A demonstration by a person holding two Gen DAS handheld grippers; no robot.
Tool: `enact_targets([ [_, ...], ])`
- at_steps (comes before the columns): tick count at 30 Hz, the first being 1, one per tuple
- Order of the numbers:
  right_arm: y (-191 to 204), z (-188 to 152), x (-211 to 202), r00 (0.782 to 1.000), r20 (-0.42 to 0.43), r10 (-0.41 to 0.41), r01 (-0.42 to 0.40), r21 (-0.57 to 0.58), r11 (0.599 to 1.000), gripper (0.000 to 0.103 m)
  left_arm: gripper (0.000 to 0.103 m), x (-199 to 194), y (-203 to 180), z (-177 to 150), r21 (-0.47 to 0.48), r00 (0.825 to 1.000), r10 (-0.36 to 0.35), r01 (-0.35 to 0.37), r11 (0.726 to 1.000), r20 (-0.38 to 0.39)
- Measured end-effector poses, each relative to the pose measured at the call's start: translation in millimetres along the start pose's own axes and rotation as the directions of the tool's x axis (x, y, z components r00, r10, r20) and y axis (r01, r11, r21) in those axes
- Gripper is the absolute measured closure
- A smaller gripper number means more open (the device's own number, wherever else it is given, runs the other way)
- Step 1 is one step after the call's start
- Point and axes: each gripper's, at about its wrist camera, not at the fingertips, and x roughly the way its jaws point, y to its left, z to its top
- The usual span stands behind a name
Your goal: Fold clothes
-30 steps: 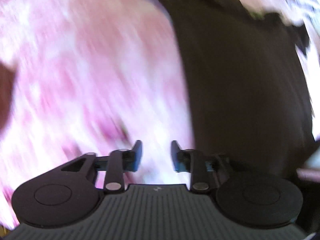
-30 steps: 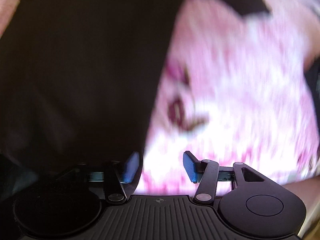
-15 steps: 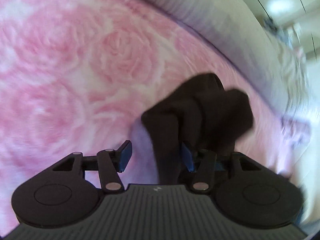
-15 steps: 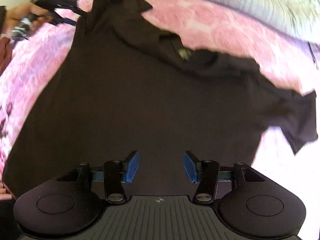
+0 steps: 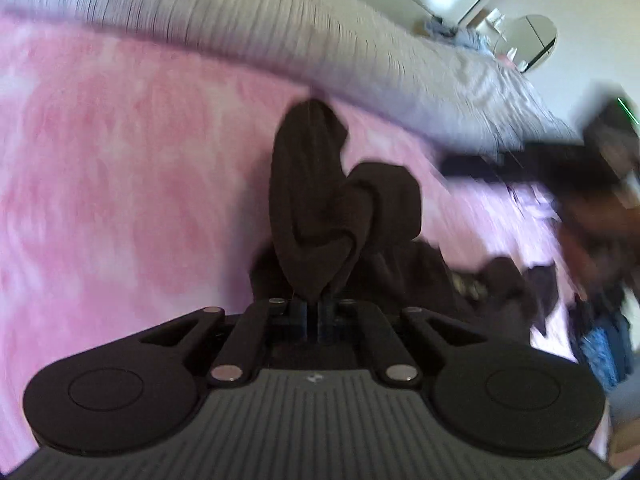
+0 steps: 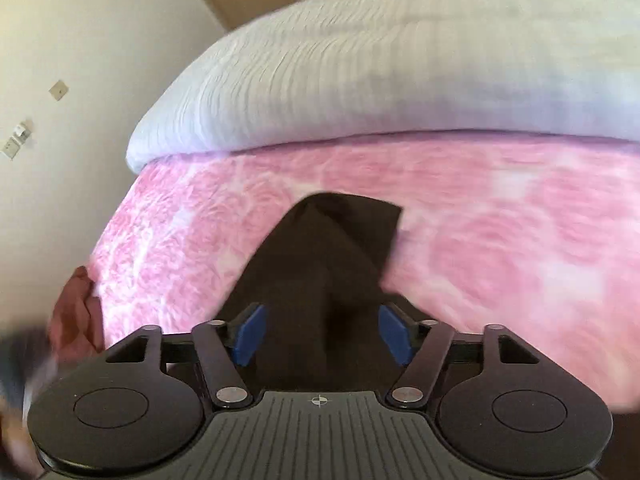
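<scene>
Now my left tool (image 5: 313, 312) has just closed on a bunched shirt (image 5: 320, 208) over the pink bed (image 5: 120, 180); my right tool (image 6: 322, 334) has just opened wide, shirt (image 6: 320, 264) between, unpressed.

I can read no words, numbers or brand names in either view. The only marks I find are a small pale emblem at twelve o'clock on the ribbed grey housing of the left gripper (image 5: 311, 314), and a small crosshair circle at the same spot on the right gripper (image 6: 320, 334).
</scene>
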Motion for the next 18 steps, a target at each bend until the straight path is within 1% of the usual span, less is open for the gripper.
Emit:
enact_targets([
  [2,2,1,30,0.999,-0.046,-0.029,0.028,-0.019,0.999,0.033,0.1,4,0,-17,0.009,0.999,0.004,-0.004,1.0,-0.054],
  [4,0,-1,52,0.991,-0.099,-0.086,0.081,-0.053,0.995,0.033,0.092,-2,3,-20,0.036,0.998,0.01,-0.008,0.999,-0.069],
  [5,2,-7,76,0.984,-0.126,-0.129,0.121,-0.073,0.99,0.033,0.089,-7,6,-17,0.047,0.998,0.015,-0.011,0.999,-0.067],
  [6,4,-16,100,0.973,-0.15,-0.175,0.162,-0.093,0.982,0.033,0.083,-10,10,-9,0.054,0.998,0.014,-0.011,0.999,-0.059],
  [7,4,-24,105,0.967,-0.159,-0.2,0.184,-0.109,0.977,0.033,0.077,-13,15,2,0.058,0.999,0.012,-0.01,0.998,-0.047],
  [8,5,-35,106,0.965,-0.154,-0.212,0.194,-0.122,0.973,0.033,0.074,-16,19,14,0.063,0.999,0.01,-0.008,0.998,-0.036],
  [9,7,-45,106,0.963,-0.149,-0.225,0.205,-0.135,0.969,0.033,0.065,-14,22,29,0.084,1.0,0.014,-0.012,0.996,-0.026],
  [10,10,-54,100,0.963,-0.124,-0.237,0.218,-0.148,0.965,0.033,0.057,-9,23,46,0.114,1.0,0.021,-0.019,0.993,-0.016],
  [12,17,-71,70,0.965,-0.037,-0.259,0.25,-0.166,0.954,0.033,0.054,1,26,79,0.172,0.999,0.032,-0.033,0.985,0.004],
  [14,24,-87,34,0.964,0.02,-0.264,0.264,-0.148,0.953,0.033,0.05,28,22,112,0.256,0.999,0.048,-0.048,0.965,0.008],
  [16,29,-107,4,0.962,0.044,-0.27,0.273,-0.137,0.952,0.033,0.05,64,14,140,0.297,0.999,0.044,-0.038,0.954,-0.015],
  [18,31,-127,-9,0.958,0.042,-0.283,0.286,-0.152,0.946,0.033,0.05,100,0,159,0.325,0.998,0.013,0.01,0.946,-0.068],
])
